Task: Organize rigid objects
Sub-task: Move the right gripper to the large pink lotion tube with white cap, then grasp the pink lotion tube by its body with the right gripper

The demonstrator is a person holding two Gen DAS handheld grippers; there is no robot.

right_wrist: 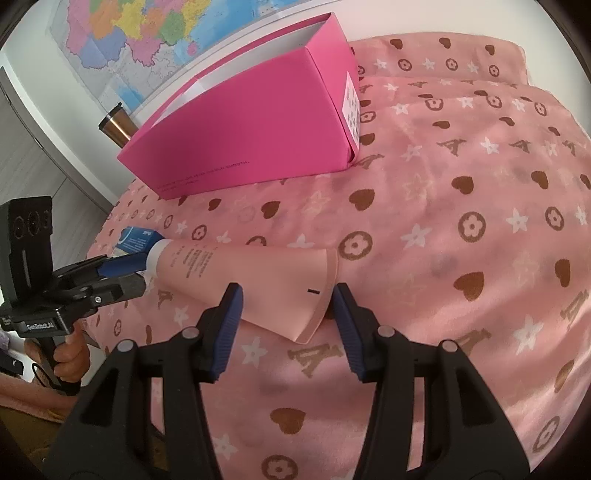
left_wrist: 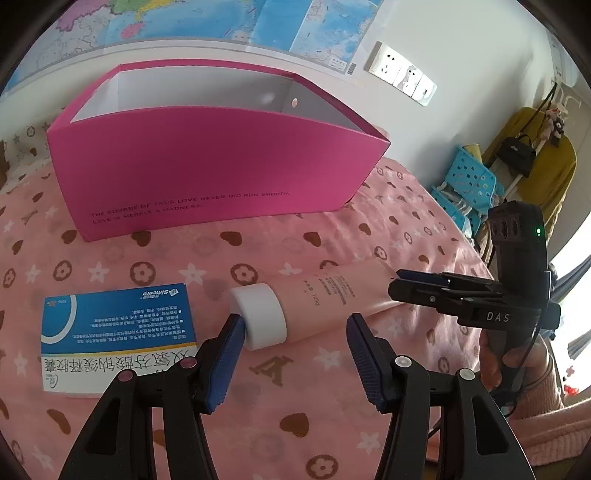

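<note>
A pink tube (left_wrist: 325, 295) with a white cap (left_wrist: 260, 315) lies on the pink patterned cloth (left_wrist: 147, 258). My left gripper (left_wrist: 295, 328) is open around the cap end. My right gripper (right_wrist: 288, 299) is open around the tube's flat crimped end (right_wrist: 317, 291); it also shows in the left wrist view (left_wrist: 417, 291). A blue and white medicine box (left_wrist: 118, 332) lies left of the cap. An open, empty magenta box (left_wrist: 214, 162) stands behind them. The left gripper shows in the right wrist view (right_wrist: 129, 273).
A metal tumbler (right_wrist: 116, 125) stands behind the magenta box (right_wrist: 251, 122). A map hangs on the wall (left_wrist: 221, 22). Blue baskets (left_wrist: 469, 181) and a yellow-draped chair (left_wrist: 532, 162) stand beyond the right edge of the cloth.
</note>
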